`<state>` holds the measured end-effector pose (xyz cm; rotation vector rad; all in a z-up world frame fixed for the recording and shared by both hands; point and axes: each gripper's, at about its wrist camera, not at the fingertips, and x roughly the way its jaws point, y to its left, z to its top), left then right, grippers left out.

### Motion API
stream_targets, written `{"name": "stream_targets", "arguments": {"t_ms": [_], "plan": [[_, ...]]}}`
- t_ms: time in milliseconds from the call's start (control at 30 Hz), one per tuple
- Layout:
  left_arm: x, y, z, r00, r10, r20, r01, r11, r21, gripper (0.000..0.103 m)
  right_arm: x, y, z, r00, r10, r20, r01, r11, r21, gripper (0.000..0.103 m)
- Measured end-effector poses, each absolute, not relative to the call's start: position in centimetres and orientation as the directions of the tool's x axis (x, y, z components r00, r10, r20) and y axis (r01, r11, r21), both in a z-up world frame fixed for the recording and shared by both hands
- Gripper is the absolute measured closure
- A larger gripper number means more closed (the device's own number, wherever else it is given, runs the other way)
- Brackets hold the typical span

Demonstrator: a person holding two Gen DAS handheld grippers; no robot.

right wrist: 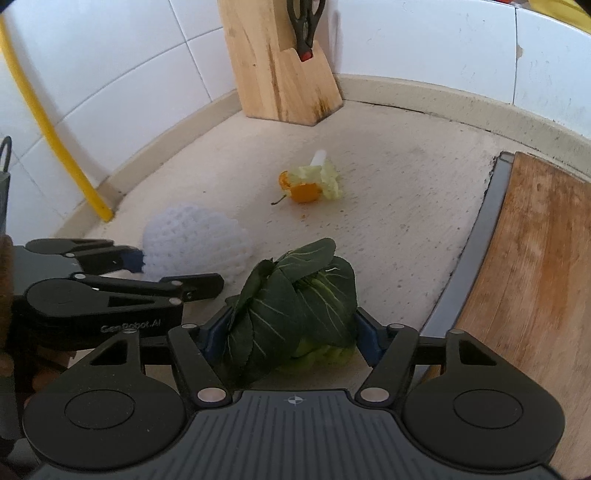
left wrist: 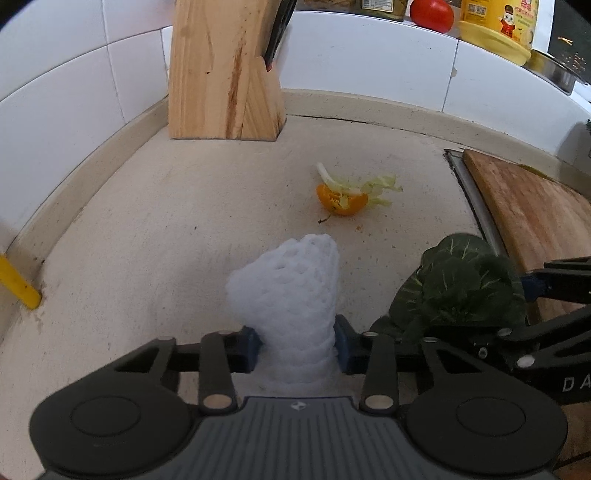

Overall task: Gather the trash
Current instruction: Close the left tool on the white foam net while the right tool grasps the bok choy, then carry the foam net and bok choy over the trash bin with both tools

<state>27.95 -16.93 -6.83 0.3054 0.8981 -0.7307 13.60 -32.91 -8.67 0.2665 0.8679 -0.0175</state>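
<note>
My left gripper [left wrist: 298, 349] is shut on a white foam fruit net [left wrist: 288, 288] and holds it over the beige counter [left wrist: 147, 221]. The net also shows in the right wrist view [right wrist: 195, 243], with the left gripper [right wrist: 147, 271] beside it. My right gripper [right wrist: 291, 336] is shut on a bunch of dark green leaves [right wrist: 295, 299], which also shows in the left wrist view [left wrist: 461, 284]. An orange peel [left wrist: 341, 199] with pale lettuce scraps [left wrist: 369, 184] lies on the counter ahead, also in the right wrist view [right wrist: 304, 190].
A wooden knife block [left wrist: 221, 70] stands in the back corner against the white tiled wall. A wooden cutting board [right wrist: 528, 266] lies to the right. A yellow hose [right wrist: 48, 122] runs down the left wall. A tomato [left wrist: 431, 14] and a yellow jar [left wrist: 498, 26] sit on the ledge.
</note>
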Motion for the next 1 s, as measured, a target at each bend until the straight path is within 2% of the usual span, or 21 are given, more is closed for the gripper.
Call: {"name": "stream_targets", "arguments": {"t_ms": [200, 733, 1000], "plan": [[26.9, -16.2, -6.2, 0.425, -0.429, -0.797, 0.669, 0.742, -0.042, 0.075, 12.9, -33.0, -8.0, 0.664, 0.105, -0.741, 0.113, 0.965, 0.237, 0.030], [24.5, -14.9, -4.8, 0.505, -0.361, -0.784, 0.579, 0.816, -0.003, 0.077, 12.8, -32.9, -7.6, 0.678, 0.202, -0.706, 0.031, 0.953, 0.302, 0.030], [23.3, -13.9, -4.0, 0.523, -0.370, -0.768, 0.565, 0.825, -0.012, 0.077, 12.7, -32.3, -6.9, 0.688, 0.220, -0.691, -0.006, 0.955, 0.297, 0.030]]}}
